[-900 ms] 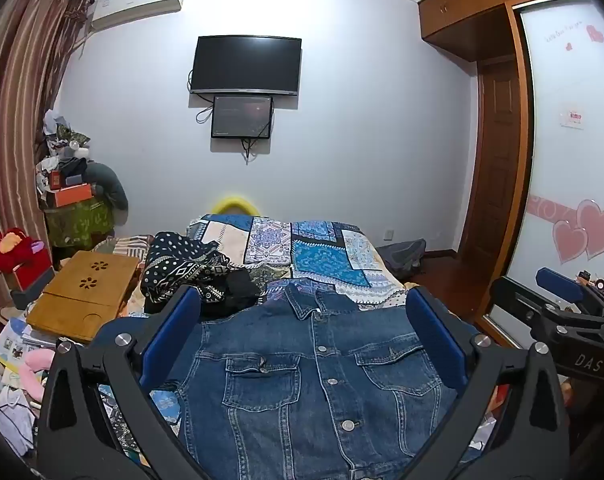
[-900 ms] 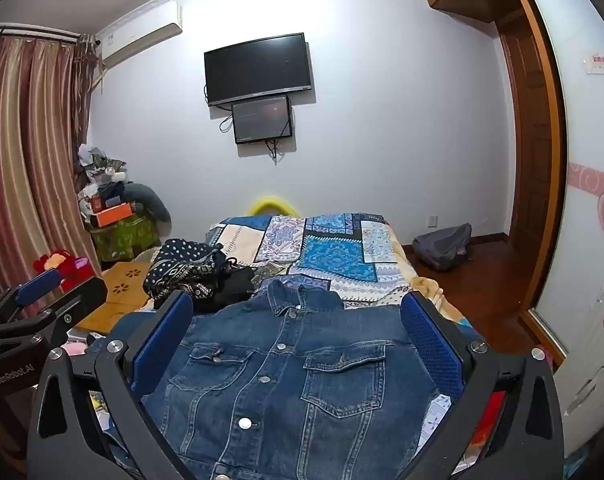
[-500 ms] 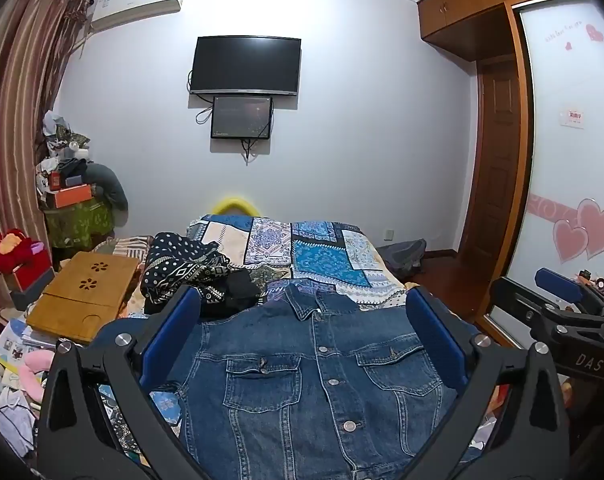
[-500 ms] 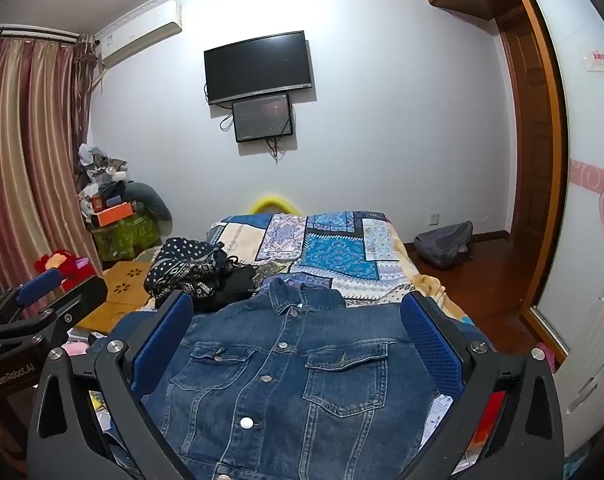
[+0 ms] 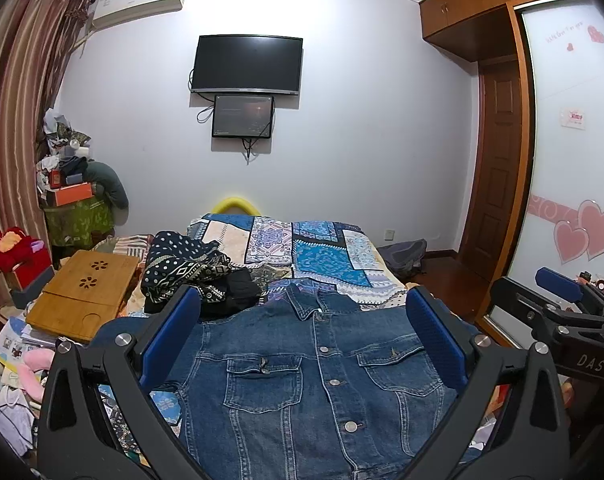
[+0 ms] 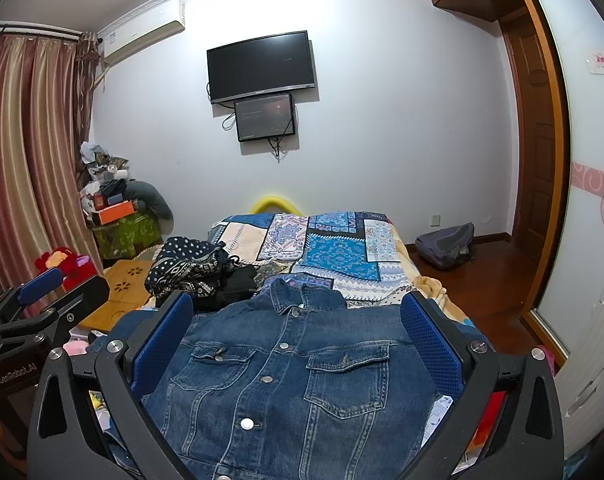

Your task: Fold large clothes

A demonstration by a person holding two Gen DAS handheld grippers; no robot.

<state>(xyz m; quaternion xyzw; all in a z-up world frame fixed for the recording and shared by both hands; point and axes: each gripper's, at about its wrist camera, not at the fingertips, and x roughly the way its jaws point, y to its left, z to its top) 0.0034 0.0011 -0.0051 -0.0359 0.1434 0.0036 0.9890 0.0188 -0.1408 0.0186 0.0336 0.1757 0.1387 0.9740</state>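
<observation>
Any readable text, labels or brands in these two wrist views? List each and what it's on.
"DAS" – on the black body of the right gripper, seen from the left wrist view.
"GenRobot.AI" – on the black body of the left gripper, seen from the right wrist view.
Pink lettering on the wardrobe door: too small to read.
Sticker on the air conditioner: too small to read.
Logo on the TV bezel: unreadable.

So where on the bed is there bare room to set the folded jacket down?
Free: the patchwork quilt beyond the blue denim jacket's collar, right of the dark patterned clothes heap. Crowded: that heap, the bamboo lap tray and the floor clutter on the left.
</observation>
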